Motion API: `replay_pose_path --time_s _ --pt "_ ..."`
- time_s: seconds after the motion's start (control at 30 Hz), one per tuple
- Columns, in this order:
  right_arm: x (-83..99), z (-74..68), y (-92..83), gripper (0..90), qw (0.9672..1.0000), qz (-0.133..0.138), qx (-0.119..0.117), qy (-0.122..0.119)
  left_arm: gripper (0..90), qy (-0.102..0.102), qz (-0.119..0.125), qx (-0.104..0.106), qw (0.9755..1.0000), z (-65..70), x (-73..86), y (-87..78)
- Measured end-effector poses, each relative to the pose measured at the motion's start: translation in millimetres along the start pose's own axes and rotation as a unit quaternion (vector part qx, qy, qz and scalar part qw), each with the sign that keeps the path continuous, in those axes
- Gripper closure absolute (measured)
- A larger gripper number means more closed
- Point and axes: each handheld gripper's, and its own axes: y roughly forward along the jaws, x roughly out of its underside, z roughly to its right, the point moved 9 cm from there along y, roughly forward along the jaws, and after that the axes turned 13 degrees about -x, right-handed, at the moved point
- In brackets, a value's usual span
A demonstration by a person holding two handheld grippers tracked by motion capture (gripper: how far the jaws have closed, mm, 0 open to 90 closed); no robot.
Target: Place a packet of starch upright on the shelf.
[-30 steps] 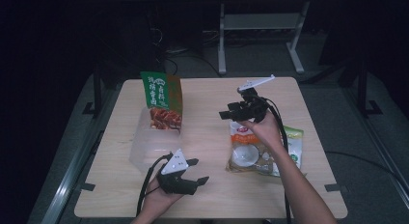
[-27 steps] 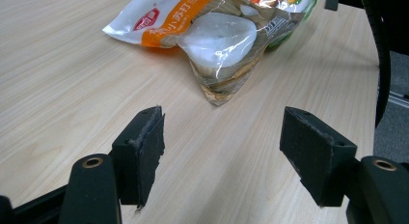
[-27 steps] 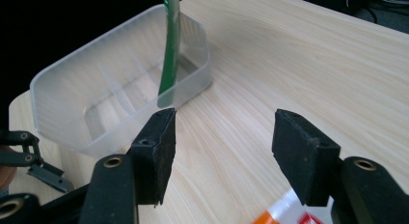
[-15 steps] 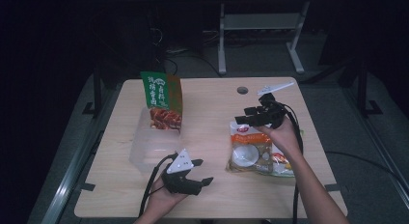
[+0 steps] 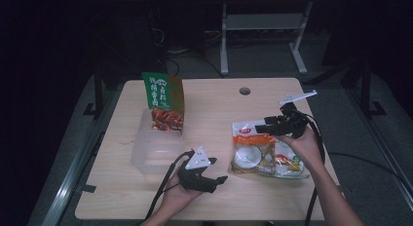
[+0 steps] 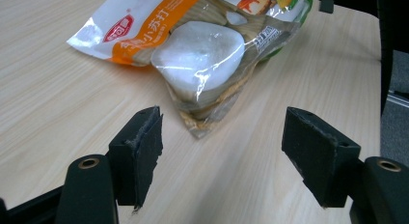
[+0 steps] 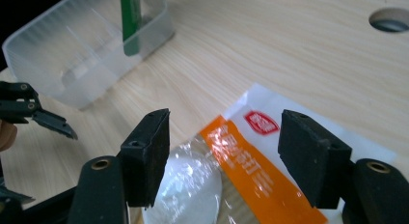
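— On the right half of the table a snack bag is laid flat, printed in orange and white, its near end pointing at the left claw. How is it expected to handle?

— It is judged light and soft. A slick, crinkly film is seen, with a white bowl-shaped piece bulging inside, so crushing is to be avoided.

— Where should it be taken?

— The flat sealed edge at the orange end is suggested, where the film can be pinched without slipping.

— And the claws?

— The right claw is held just above that end; its jaws have just been opening, with nothing pressed between them. The left claw is spread wide and empty. A clear plastic box with a green packet standing in it is seen well to the left.
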Motion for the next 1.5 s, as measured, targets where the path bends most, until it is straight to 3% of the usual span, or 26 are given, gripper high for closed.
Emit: replay_pose_path --time_s 0.27,0.73,1.03,1.23,1.33,1.5 --pt "15.5 10.3 -6.4 33.5 0.9996 -0.013 0.013 0.022 30.4 -0.012 -0.003 0.001 0.9999 2.3 -5.7 15.9" --pt "50.3 39.2 -3.9 32.9 0.9961 -0.042 0.038 0.067 30.1 -0.014 -0.004 -0.001 0.9999 0.7 -5.8 16.7" --pt "58.2 50.2 6.3 34.4 0.9939 -0.053 0.031 0.092 29.6 -0.017 -0.008 0.0 0.9998 1.0 -4.7 20.0" --pt "60.3 53.3 19.1 48.2 0.9928 -0.063 0.007 0.102 29.0 -0.023 -0.012 0.002 0.9997 0.3 -3.5 21.4" --pt "58.1 51.8 21.4 63.8 0.9937 -0.054 -0.007 0.098 28.8 -0.022 -0.013 0.001 0.9997 -1.1 -3.0 21.4" --pt "55.8 43.3 21.0 82.6 0.9944 -0.057 -0.019 0.087 27.9 -0.029 -0.018 0.004 0.9994 -1.9 -1.9 22.5"
